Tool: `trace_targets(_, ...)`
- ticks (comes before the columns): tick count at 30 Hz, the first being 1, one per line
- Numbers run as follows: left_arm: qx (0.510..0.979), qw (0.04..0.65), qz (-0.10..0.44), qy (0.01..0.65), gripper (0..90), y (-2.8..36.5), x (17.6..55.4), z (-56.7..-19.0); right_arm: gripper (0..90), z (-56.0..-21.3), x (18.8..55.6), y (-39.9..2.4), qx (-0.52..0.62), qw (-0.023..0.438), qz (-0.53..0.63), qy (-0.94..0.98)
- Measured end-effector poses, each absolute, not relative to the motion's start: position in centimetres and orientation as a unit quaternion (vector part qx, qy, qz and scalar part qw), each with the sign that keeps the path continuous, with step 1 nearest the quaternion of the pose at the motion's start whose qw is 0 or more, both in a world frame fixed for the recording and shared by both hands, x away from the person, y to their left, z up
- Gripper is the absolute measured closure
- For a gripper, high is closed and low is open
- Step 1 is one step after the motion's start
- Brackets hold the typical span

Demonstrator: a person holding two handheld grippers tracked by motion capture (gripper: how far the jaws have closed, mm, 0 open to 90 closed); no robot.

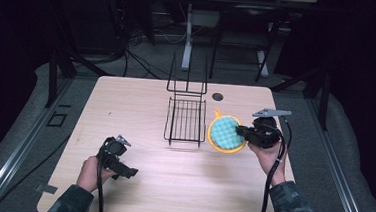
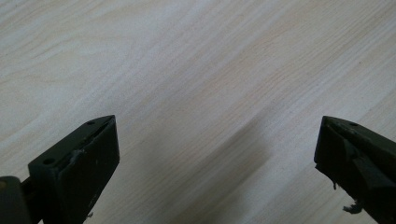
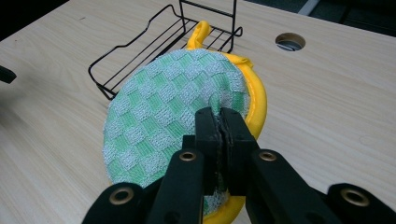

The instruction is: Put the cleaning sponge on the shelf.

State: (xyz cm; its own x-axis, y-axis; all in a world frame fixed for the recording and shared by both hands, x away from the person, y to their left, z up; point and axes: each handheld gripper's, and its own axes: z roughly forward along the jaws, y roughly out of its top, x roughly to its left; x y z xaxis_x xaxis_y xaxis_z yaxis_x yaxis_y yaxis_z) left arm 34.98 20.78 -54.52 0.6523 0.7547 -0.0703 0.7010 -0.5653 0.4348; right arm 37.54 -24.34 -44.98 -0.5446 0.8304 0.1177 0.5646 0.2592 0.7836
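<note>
One round pot holder (image 1: 224, 133), green-and-white checked with a yellow rim and a small yellow loop, is sitting just to the right of the one black wire rack (image 1: 185, 120) on the pale wooden table (image 1: 141, 98). The right gripper (image 1: 244, 133) is pinching the pot holder's near edge, its jaws pressed together on the cloth; in the right gripper view the right gripper (image 3: 221, 122) is covering that edge, so the pot holder (image 3: 168, 107) is partly hidden low down, and whether it is lying flat or lifting off the table is hard to tell. The wire rack (image 3: 140, 46) is showing behind it, its upright back cut off by the top edge. One round cable hole (image 1: 217, 96) is sitting in the table beyond the rack (also visible in the right gripper view (image 3: 290, 41)). The left gripper (image 1: 130, 172) is hovering near the table's front left, well apart from the rack; its jaws are standing spread wide over bare wood, and the left gripper (image 2: 215, 154) is holding nothing. Two hands are showing, the left hand (image 1: 91, 174) and the right hand (image 1: 269, 154), each cut off at the sleeve by the bottom edge.
</note>
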Motion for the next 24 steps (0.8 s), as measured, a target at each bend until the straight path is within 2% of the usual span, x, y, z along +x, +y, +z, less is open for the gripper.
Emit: trace_targets(24,0.884,0.215,0.061,0.409,0.2,20.7,34.9,-54.5,86.9,-44.3,38.4,-21.9,0.424,0.161,0.416,0.788)
